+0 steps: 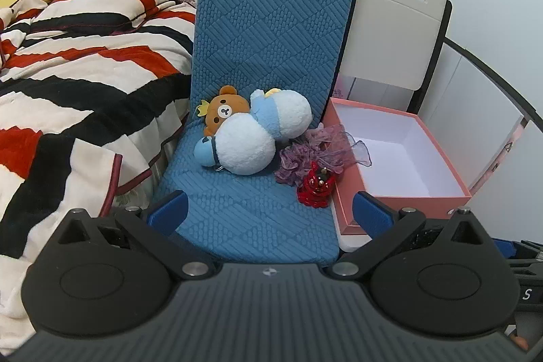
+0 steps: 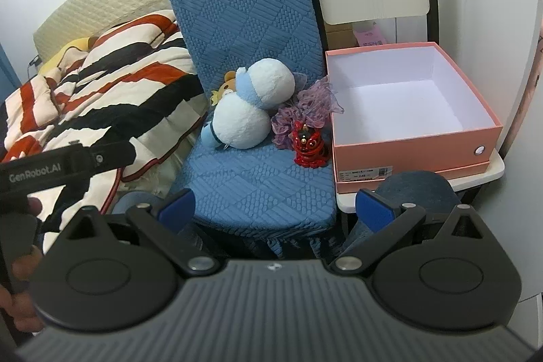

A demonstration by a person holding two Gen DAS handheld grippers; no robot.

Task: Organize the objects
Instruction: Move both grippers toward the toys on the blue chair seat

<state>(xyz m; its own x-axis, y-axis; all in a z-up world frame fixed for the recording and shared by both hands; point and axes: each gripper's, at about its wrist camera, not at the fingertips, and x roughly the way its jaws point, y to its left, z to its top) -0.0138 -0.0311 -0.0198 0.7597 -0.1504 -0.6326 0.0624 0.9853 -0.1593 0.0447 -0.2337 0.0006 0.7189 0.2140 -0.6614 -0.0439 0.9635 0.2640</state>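
On the blue cushioned seat [image 1: 258,219] [image 2: 258,192] lie a white-and-blue plush toy [image 1: 251,138] [image 2: 251,111], a brown bear plush [image 1: 225,112] [image 2: 225,89] tucked behind it, a purple gauze scrunchie [image 1: 305,155] [image 2: 309,106] and a small red figurine [image 1: 315,189] [image 2: 309,145]. To the right stands an open pink box [image 1: 400,202] [image 2: 414,145] with a white, empty inside. My left gripper [image 1: 269,209] hovers open near the seat's front edge. My right gripper [image 2: 275,209] is open too, further back, with nothing between its fingers.
A striped red, black and white blanket [image 1: 74,83] [image 2: 112,83] covers the bed on the left. A cream chair back [image 1: 393,29] stands behind the box, which rests on a white seat [image 2: 475,175]. A person's hand holds the left gripper's body [image 2: 61,165] at the left edge.
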